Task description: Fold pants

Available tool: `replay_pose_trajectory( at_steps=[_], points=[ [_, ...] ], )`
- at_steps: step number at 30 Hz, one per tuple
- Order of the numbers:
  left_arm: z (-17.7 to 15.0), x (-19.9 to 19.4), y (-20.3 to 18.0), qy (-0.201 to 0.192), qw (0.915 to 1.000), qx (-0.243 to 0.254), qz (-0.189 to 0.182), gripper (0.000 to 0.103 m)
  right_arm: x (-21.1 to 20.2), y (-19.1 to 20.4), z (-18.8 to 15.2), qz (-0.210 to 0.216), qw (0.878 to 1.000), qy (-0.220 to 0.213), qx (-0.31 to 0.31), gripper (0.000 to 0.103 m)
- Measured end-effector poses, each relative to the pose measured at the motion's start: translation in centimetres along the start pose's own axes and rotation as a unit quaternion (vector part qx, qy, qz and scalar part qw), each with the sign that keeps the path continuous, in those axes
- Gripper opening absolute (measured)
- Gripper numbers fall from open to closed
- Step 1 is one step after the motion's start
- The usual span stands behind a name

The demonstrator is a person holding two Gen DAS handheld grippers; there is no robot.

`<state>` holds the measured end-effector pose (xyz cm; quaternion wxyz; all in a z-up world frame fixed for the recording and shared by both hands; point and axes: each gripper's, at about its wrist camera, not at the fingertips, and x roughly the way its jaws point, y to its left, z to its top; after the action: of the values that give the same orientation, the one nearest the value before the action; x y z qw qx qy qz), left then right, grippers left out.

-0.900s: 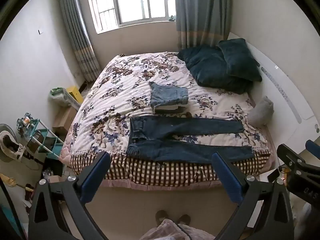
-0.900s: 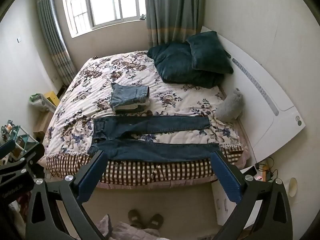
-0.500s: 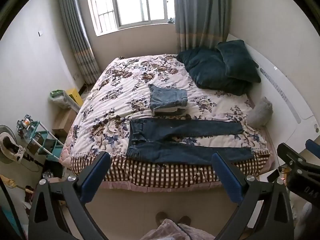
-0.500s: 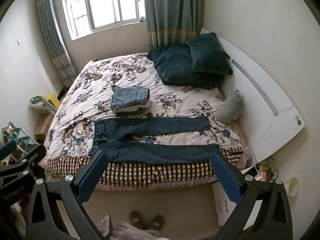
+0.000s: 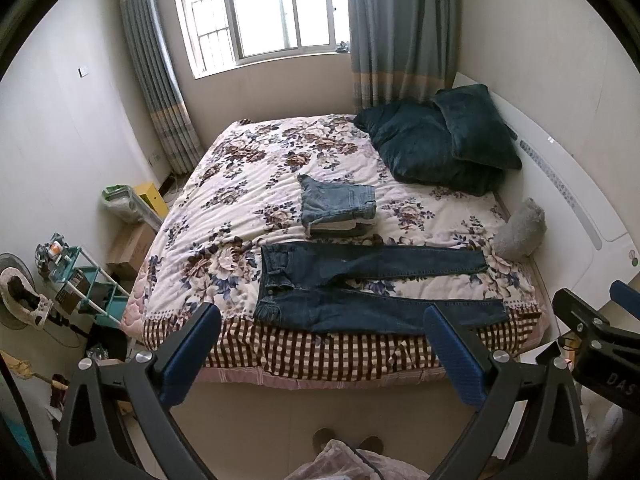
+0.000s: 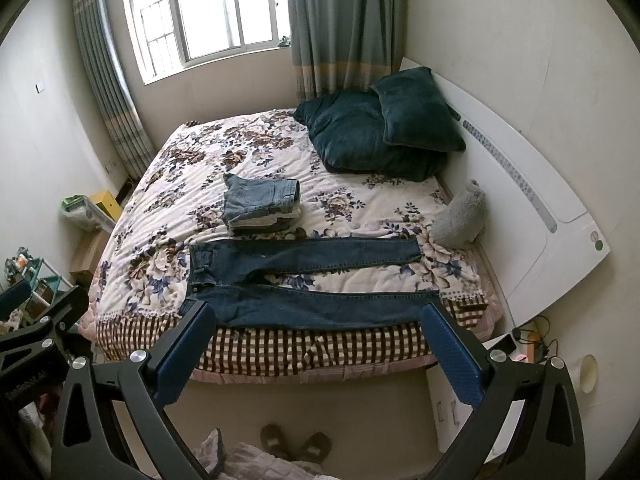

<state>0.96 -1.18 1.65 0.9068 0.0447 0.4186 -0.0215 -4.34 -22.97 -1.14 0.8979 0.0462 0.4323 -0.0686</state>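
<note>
Both claws wide apart, nothing between them — left claw point(image 5: 320, 344) and right claw point(image 6: 316, 340) hover off the bed's point(image 5: 248, 184) near edge, angled down. Jeans point(image 5: 360, 284) lie flat along that edge, legs spread rightward. Folded stack point(image 5: 338, 210) just behind them.

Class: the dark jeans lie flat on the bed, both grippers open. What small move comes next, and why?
Probably lower both grippers, left gripper and right gripper, toward the dark jeans: both hover open short of the bed, nothing held, and the jeans lie unfolded.
</note>
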Motion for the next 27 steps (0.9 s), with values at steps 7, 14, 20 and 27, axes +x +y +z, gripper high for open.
replay_pose_trajectory(
  at_steps=[7, 14, 20, 27],
  points=[
    [0.1, -0.2, -0.1, -0.002, 1.0, 0.003, -0.003, 0.103, 0.1, 0.3, 0.0, -0.001, 1.0, -0.002, 0.0, 0.103],
    [0.4, -0.3, -0.2, -0.005, 1.0, 0.004, -0.001, 0.103, 0.1, 0.2, -0.1, 0.0, 1.0, -0.002, 0.0, 0.103],
    [0.1, -0.3, -0.2, -0.005, 1.0, 0.004, -0.002, 0.103, -0.6, 0.0, 1.0, 0.002, 1.0, -0.001, 0.002, 0.103],
    [0.1, -0.4, -0.6, -0.007, 1.0, 0.004, -0.001, 0.103, -1.0, -0.1, 1.3, 0.002, 1.0, -0.002, 0.002, 0.103]
  ],
)
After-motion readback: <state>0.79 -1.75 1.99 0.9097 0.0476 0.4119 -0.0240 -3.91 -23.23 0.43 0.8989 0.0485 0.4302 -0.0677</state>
